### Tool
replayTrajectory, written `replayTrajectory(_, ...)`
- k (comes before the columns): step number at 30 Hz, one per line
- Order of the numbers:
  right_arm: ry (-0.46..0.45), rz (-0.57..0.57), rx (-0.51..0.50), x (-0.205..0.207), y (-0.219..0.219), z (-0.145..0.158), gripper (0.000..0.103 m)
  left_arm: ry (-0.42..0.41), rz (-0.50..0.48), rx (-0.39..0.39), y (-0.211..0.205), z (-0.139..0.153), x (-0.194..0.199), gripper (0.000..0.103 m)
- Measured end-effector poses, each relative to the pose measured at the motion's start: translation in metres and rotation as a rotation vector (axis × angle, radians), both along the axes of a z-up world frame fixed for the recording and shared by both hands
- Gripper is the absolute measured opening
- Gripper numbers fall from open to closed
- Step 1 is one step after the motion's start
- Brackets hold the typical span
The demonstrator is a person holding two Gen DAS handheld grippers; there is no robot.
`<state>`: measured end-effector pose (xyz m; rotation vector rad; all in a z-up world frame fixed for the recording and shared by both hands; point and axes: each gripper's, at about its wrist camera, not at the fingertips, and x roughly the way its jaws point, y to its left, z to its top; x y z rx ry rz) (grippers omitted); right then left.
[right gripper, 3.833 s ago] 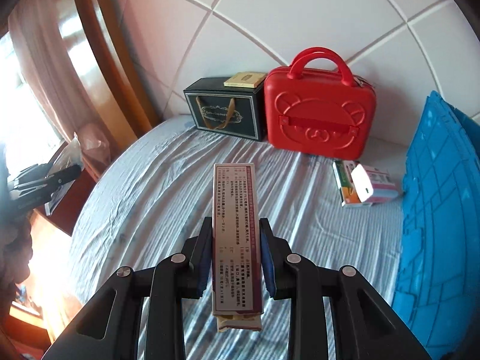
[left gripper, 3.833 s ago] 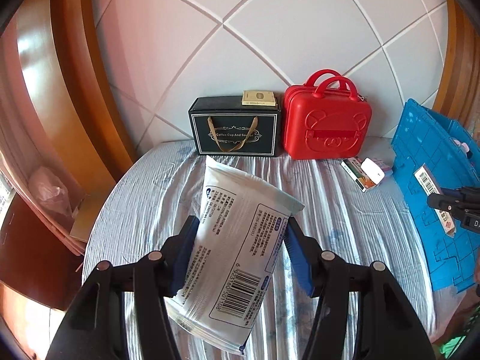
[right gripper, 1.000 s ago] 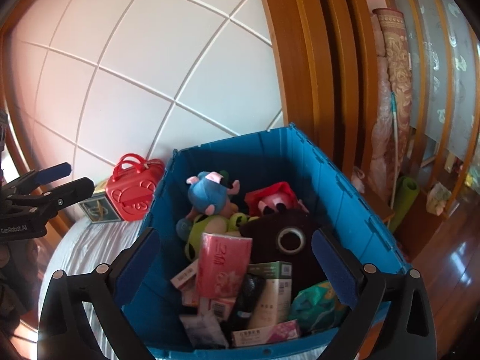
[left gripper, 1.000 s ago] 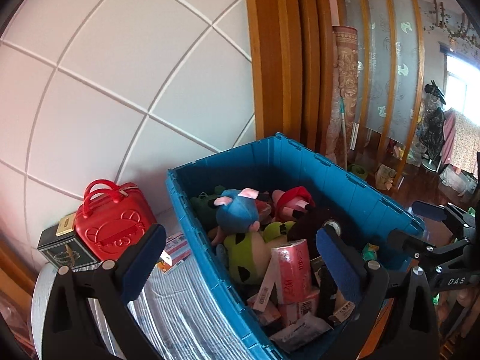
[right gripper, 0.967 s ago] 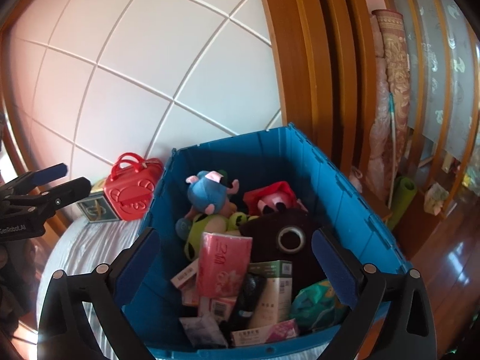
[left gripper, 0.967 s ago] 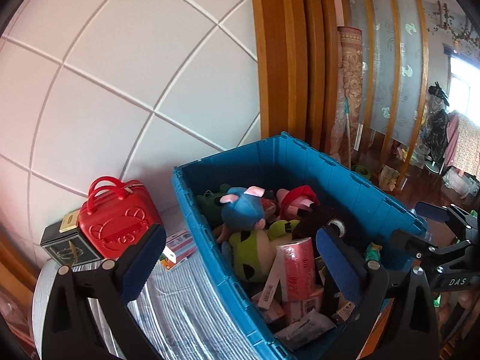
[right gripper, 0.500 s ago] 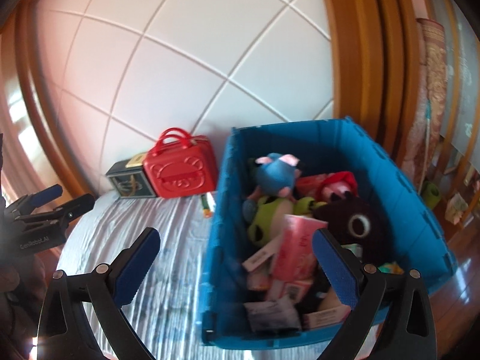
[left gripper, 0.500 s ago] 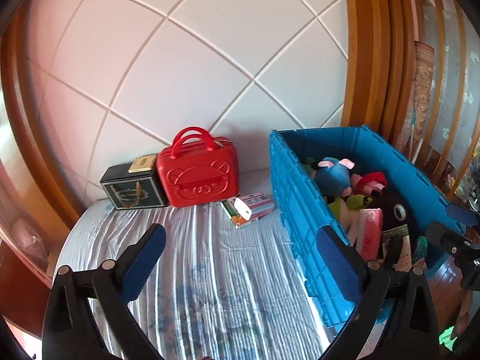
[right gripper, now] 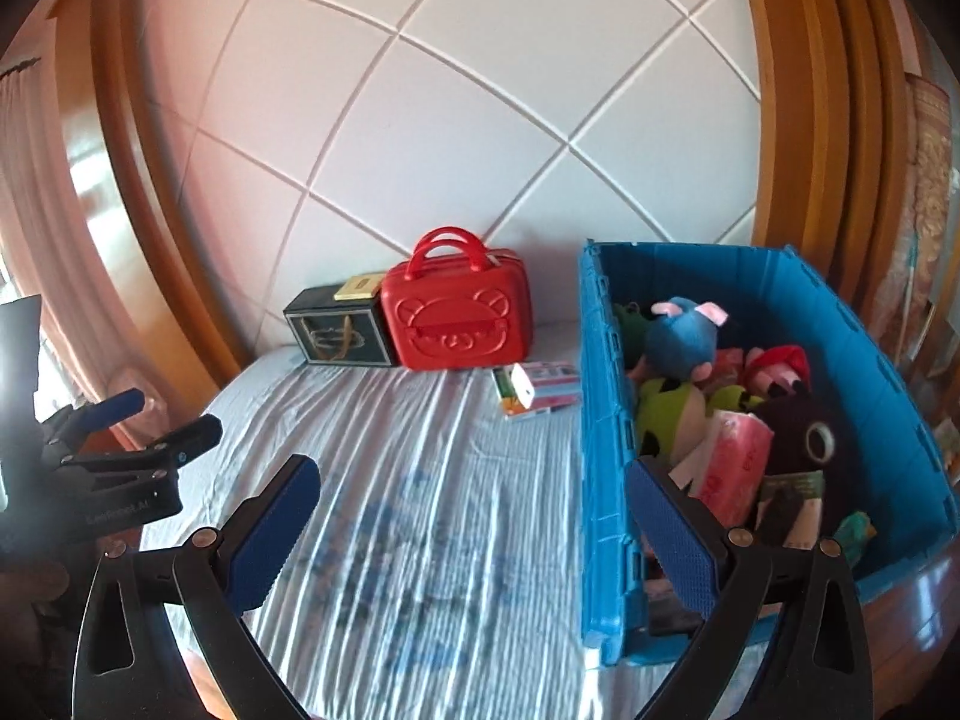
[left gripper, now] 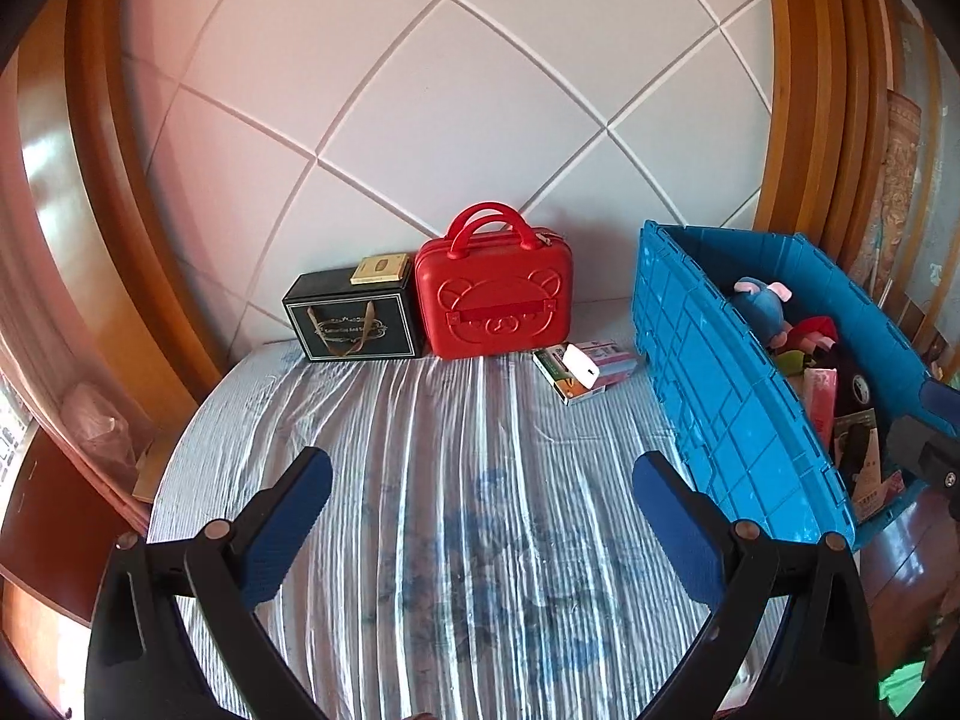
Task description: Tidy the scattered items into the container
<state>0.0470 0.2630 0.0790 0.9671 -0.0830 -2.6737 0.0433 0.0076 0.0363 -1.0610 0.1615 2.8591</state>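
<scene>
The blue crate [left gripper: 708, 360] [right gripper: 606, 420] stands at the right of the bed, holding plush toys [right gripper: 684, 330], a pink pack [right gripper: 735, 456] and boxes. On the striped sheet beside it lie small boxes [left gripper: 585, 366] [right gripper: 534, 390]. A red case [left gripper: 492, 300] [right gripper: 456, 318] and a black gift box [left gripper: 354, 318] [right gripper: 336, 330] stand against the headboard. My left gripper [left gripper: 480, 516] is open and empty above the sheet. My right gripper [right gripper: 474, 516] is open and empty, its right finger over the crate's near wall.
The white quilted headboard [left gripper: 456, 120] rises behind the bed, framed in wood [left gripper: 90, 180]. A small tan box [left gripper: 378, 269] lies on the black gift box. The left gripper shows at the left edge of the right wrist view [right gripper: 120, 456]. Wooden floor lies right of the crate.
Both grippers let go of their items into the crate earlier and opened. In the last second both views swung left from the crate toward the bed and headboard.
</scene>
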Motion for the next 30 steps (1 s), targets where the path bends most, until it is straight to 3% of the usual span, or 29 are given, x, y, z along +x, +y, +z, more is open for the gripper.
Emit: replayTrajectory(30, -0.016, 0.007, 0.035, 0.015, -0.016, 0.001, 0.103, 0.001, 0.038, 0.003, -0.019, -0.002, 0.018, 0.102)
